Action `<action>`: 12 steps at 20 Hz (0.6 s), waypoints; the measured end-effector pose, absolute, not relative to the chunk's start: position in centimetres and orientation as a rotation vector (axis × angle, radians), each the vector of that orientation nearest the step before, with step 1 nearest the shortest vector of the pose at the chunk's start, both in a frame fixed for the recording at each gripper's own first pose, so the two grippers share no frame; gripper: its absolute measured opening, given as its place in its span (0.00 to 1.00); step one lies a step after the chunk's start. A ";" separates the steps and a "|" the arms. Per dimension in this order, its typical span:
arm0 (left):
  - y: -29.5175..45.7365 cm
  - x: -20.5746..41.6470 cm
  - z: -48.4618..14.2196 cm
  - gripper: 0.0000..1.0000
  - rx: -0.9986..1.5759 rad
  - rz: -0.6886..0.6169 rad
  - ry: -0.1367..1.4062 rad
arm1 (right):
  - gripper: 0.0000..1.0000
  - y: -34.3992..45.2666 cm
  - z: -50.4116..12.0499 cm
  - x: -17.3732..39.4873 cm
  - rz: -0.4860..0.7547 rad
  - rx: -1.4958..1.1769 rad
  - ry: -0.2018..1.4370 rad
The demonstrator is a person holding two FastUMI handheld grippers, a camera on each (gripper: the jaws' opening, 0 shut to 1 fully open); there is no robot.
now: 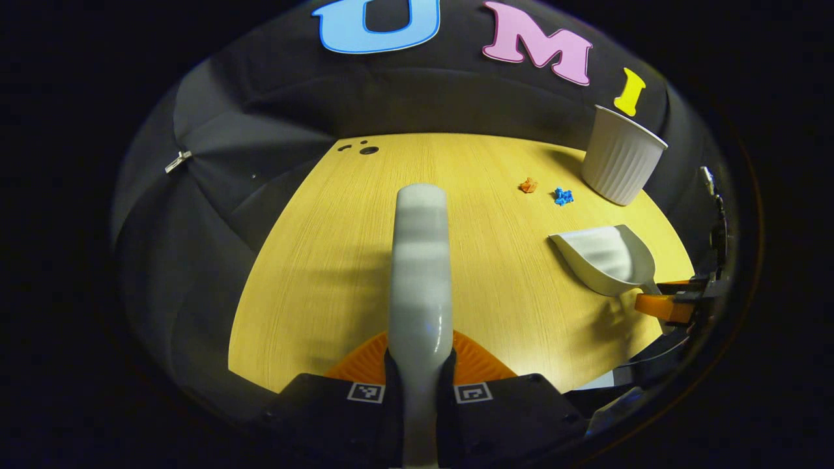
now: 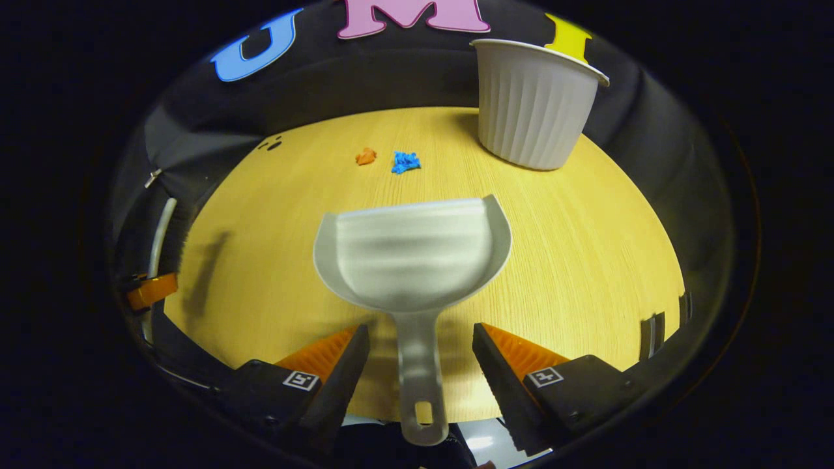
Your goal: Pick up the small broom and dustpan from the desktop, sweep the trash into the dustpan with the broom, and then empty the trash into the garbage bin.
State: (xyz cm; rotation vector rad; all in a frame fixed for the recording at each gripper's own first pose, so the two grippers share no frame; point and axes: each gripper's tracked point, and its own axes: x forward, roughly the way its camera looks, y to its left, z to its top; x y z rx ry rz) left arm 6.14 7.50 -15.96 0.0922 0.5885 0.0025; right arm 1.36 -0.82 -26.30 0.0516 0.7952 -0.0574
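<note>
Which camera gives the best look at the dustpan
The right gripper view: the dustpan lies centred and close, scoop and handle whole, between that gripper's open fingers. The left gripper view shows it small, side-on, at the right edge.

- Open table (image 2: 586, 260) surface left of and ahead of dustpan (image 2: 410, 251); passage free toward the scraps.
- Orange scrap (image 2: 365, 156) and blue scrap (image 2: 405, 162) side by side, apart, mid-table beyond dustpan.
- Ribbed white bin (image 2: 534, 104) upright at far right, near scraps; blocks that corner.
- Booth wall close behind the far edge.
</note>
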 end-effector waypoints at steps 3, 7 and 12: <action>7.2 6.0 -16.1 0.24 0.072 0.012 0.597 | 0.99 -1.1 -28.3 1.9 -0.058 0.047 0.859; 6.5 6.3 -15.7 0.24 0.049 0.013 0.614 | 0.98 -1.2 -29.1 2.7 -0.054 0.008 0.887; 5.0 7.8 -15.3 0.24 0.035 0.015 0.626 | 0.62 0.0 -28.9 3.3 -0.002 -0.027 0.911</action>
